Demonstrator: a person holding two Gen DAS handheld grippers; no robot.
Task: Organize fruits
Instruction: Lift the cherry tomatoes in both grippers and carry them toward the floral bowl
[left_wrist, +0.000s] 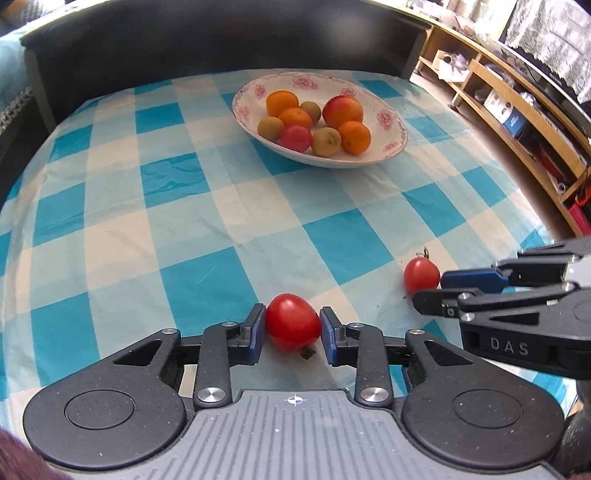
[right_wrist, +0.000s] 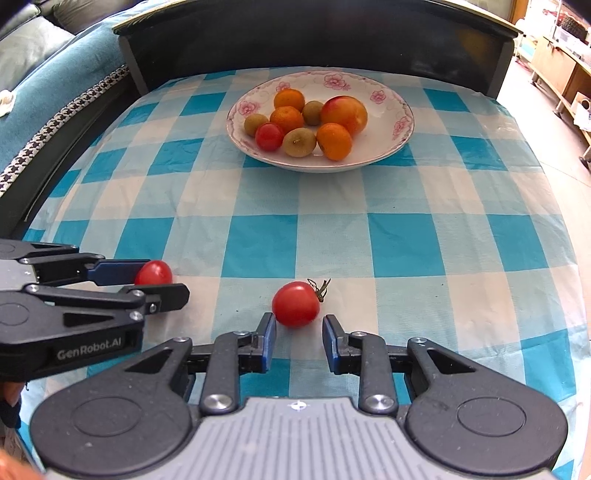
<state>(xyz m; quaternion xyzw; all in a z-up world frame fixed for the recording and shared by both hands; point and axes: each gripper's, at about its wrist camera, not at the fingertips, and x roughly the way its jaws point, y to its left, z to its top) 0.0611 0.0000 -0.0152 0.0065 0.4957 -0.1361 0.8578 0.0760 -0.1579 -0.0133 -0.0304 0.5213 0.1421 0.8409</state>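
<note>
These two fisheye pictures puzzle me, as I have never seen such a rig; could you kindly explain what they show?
A person holds one pair of tongs in each hand, each with a camera looking along its fingers. In the left view, the left tongs are closed on a tomato. In the right view, the right tongs are open just short of a second tomato, which lies on the checked tablecloth. Further back stands a flowered bowl of oranges, small tomatoes and other fruit.

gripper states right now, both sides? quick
Left gripper: shut on a tomato, pads touching both its sides.
Right gripper: open, holding nothing; a second tomato sits just ahead of its fingertips on the tablecloth.
</note>
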